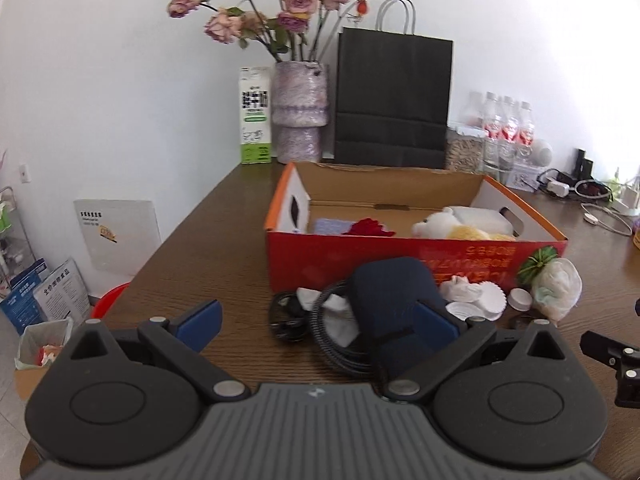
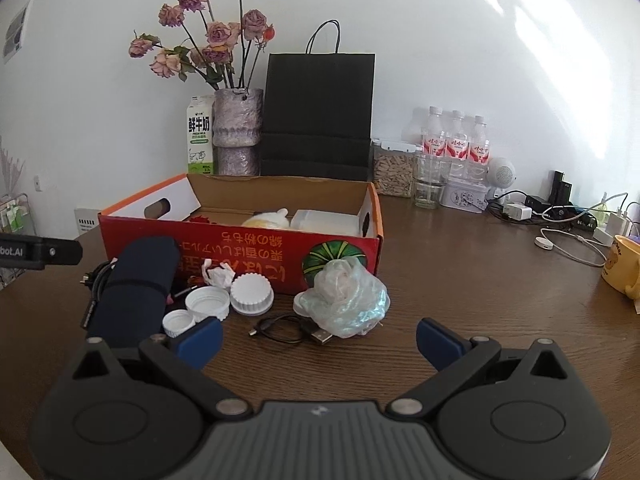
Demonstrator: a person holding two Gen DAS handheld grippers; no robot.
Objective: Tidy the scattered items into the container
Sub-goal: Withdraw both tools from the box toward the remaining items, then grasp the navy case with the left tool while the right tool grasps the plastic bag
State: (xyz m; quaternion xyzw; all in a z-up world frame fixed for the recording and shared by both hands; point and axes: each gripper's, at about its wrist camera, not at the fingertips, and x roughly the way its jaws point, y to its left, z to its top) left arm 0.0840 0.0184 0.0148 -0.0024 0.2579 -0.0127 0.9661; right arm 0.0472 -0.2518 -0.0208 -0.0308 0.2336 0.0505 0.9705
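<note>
Two tools in play, both spread wide and gripping nothing. The left tool [image 1: 318, 326] sits low at the bottom of its frame, and its right blue pad [image 1: 436, 320] covers part of the dark navy fabric pouch [image 1: 390, 300], so I can't tell if pad and pouch are touching. That pouch lies on the brown wood-grain desk [image 1: 208, 248] just in front of the red and orange cardboard box [image 1: 400, 256]; in the right wrist view its long axis runs from lower left up toward the box. A coiled black cable [image 1: 340, 344] is half buried under it.

The right tool [image 2: 318, 340] hangs over bare desk at bottom centre. Just past it are a thin black USB cable [image 2: 288, 330] and a crumpled clear plastic bag [image 2: 344, 300], the bag nearly against the box's front wall. Left of those, three white plastic screw caps [image 2: 252, 294] are clustered together, with a scrunched white tissue [image 2: 218, 274] behind them.

Inside the box I can only see a white and yellow plush toy [image 1: 448, 226], something red [image 1: 368, 227] and a white block [image 2: 324, 222]; the front wall hides the rest.
</note>
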